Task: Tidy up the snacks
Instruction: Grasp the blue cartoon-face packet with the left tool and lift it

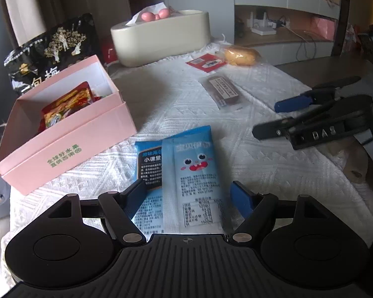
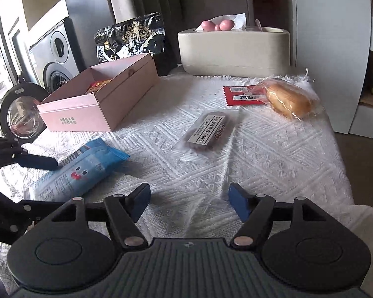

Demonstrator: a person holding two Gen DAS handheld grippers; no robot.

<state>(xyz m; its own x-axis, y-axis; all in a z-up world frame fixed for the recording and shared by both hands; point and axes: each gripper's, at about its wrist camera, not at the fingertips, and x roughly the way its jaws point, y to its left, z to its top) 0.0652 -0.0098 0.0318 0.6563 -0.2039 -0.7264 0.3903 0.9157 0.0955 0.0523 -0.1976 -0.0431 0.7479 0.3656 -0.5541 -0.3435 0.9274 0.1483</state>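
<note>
While the left gripper (image 1: 189,198) hangs with its jaws apart, the blue snack packet (image 1: 186,173) lies flat on the white cloth (image 1: 273,173) between them, unpressed. Ahead and left of those jaws, the open pink box (image 1: 62,134) holds red and yellow snack packets (image 1: 67,104). Jaws apart and empty, the right gripper (image 2: 189,202) has a brown bar packet (image 2: 206,131) ahead of it, a wrapped bun (image 2: 288,99) beyond.

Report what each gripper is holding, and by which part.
Nothing is held. The left gripper stands open around the blue snack packet without pressing it; the right gripper is open over bare cloth.
</note>
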